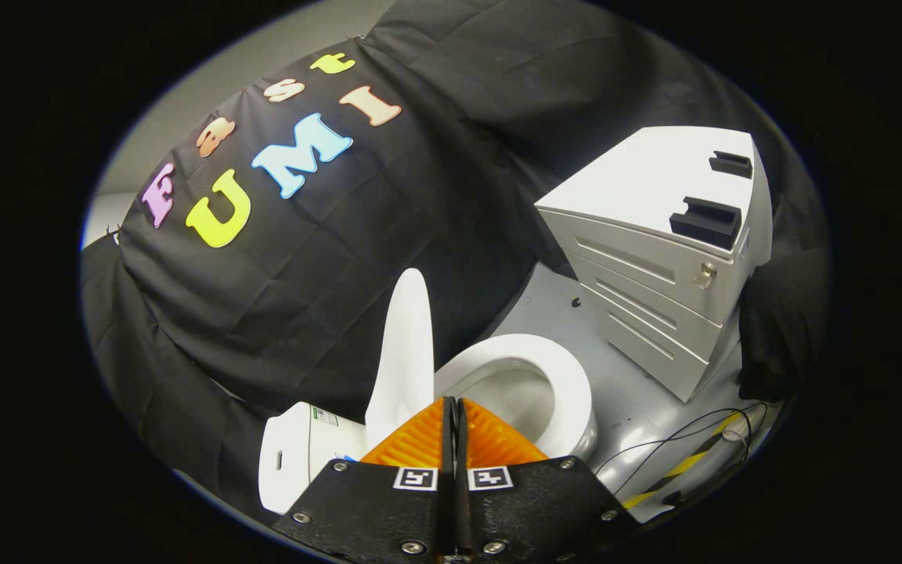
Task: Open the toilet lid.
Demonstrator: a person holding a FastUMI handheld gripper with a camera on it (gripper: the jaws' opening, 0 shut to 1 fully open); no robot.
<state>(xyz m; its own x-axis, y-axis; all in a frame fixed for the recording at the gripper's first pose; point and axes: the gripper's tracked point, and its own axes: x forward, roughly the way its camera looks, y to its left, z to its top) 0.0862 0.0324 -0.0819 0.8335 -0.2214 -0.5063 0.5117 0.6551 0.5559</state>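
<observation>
The toilet lid (404,352) is white, smooth and slim, seen nearly edge-on. It stands raised, close to upright, rising above the back of the toilet (568,392) against the black cloth wall behind it. The white seat ring lies flat around the open bowl, and the white tank (294,454) sits to the left of the lid.

The gripper (453,427) has its jaws clenched together, the two fingers meeting along a thin seam with nothing between them. The lid stands just ahead of the fingertips and slightly to their left; whether it touches them cannot be told. The bowl lies just beyond and to the right of the jaws.

Farther right, on the grey floor (639,392), stands a white drawer cabinet (654,266) with two black brackets on top. Thin black cables (678,435) and a yellow-and-black striped strip (686,462) run across the floor near the cabinet's foot.
</observation>
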